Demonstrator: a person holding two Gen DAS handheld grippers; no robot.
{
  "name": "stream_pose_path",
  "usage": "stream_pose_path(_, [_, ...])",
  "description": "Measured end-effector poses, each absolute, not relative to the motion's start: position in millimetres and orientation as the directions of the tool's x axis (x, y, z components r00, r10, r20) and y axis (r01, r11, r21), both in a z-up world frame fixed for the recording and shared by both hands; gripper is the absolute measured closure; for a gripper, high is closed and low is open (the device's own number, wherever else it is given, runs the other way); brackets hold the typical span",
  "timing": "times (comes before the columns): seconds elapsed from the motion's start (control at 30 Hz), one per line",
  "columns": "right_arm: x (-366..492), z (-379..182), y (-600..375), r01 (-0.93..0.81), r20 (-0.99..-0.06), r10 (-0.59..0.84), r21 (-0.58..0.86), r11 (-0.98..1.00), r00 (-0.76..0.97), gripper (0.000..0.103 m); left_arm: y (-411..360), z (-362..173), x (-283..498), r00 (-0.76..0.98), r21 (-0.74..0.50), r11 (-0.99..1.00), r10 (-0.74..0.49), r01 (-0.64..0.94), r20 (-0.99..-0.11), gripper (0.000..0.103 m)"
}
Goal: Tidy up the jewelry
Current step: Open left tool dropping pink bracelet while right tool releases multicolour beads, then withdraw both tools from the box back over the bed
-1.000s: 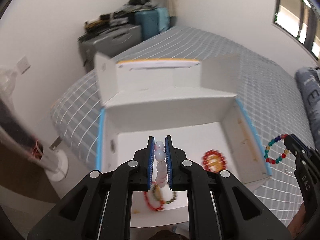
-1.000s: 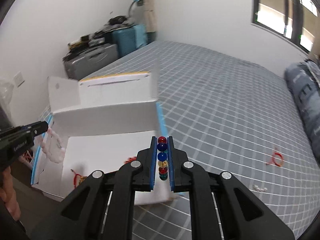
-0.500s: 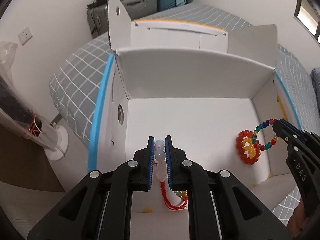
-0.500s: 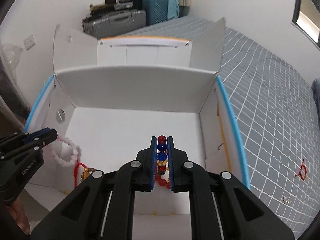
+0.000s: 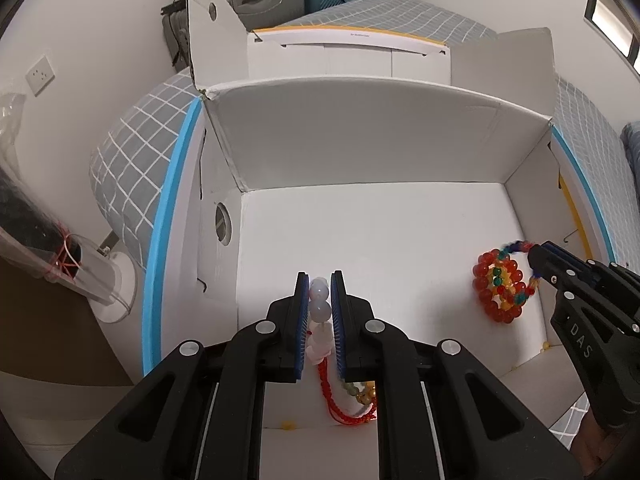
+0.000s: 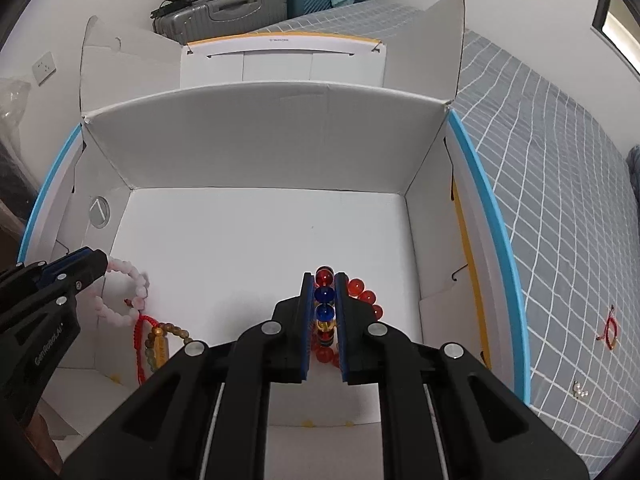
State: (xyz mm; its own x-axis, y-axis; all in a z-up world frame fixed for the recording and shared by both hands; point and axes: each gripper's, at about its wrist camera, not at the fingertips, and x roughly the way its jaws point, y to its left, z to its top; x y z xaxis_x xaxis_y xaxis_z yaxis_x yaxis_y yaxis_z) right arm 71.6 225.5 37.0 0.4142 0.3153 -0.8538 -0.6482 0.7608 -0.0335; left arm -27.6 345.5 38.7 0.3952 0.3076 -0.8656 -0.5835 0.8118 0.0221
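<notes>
An open white cardboard box stands on the bed. My left gripper is shut on a pale pink bead bracelet, low inside the box at its left. My right gripper is shut on a multicoloured bead bracelet, low inside the box at its right. Under it lies a red bead bracelet. A red cord bracelet with brown and gold beads lies on the box floor below the left gripper.
The box flaps stand up at the back and sides. The grey checked bed extends right, with a small red cord piece and a small silver piece on it. Suitcases stand by the far wall.
Both grippers have come down deeper into the box with their bracelets. The multicoloured bracelet now hangs right over the red bead bracelet.
</notes>
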Motion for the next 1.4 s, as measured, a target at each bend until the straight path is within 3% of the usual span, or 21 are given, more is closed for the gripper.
stream_pose_path(0.07, [71, 40, 224, -0.647, -0.853, 0.320, -0.028, 0.762, 0.414, 0.076, 344, 43, -29, 0.397, 0.036, 0.810, 0.325, -0.586, -0.858, 0.090])
stream_pose_path(0.13, [72, 47, 219, -0.645, -0.846, 0.337, -0.010, 0.764, 0.412, 0.065, 341, 48, -29, 0.398, 0.040, 0.811, 0.329, -0.584, -0.856, 0.085])
stream_pose_path(0.27, [74, 63, 204, -0.627, -0.824, 0.338, -0.025, 0.779, 0.454, 0.039, 331, 60, -33, 0.420, 0.038, 0.818, 0.334, -0.574, -0.844, 0.062])
stream_pose_path(0.33, [75, 71, 192, -0.618, -0.813, 0.339, -0.032, 0.785, 0.473, 0.032, 324, 66, -34, 0.437, 0.032, 0.822, 0.335, -0.568, -0.835, 0.052])
stream_pose_path(0.4, [78, 80, 178, -0.604, -0.799, 0.337, -0.040, 0.796, 0.498, 0.026, 315, 73, -34, 0.456, 0.028, 0.824, 0.341, -0.566, -0.822, 0.036])
stream_pose_path(0.53, [91, 97, 141, -0.556, -0.772, 0.315, -0.059, 0.829, 0.552, 0.015, 291, 86, -31, 0.486, 0.018, 0.842, 0.329, -0.539, -0.809, 0.034])
stream_pose_path(0.7, [113, 107, 86, -0.478, -0.751, 0.245, -0.105, 0.872, 0.613, 0.011, 246, 103, -22, 0.552, 0.007, 0.882, 0.301, -0.472, -0.778, 0.019])
stream_pose_path(0.87, [144, 106, 14, -0.384, -0.752, 0.164, -0.127, 0.914, 0.639, 0.009, 191, 107, 3, 0.597, -0.001, 0.921, 0.252, -0.390, -0.761, 0.011])
stream_pose_path(1.4, [218, 48, -177, -0.159, -0.800, -0.022, -0.146, 0.976, 0.599, 0.008, 5, 37, 118, 0.592, 0.029, 0.991, 0.101, -0.130, -0.799, 0.006])
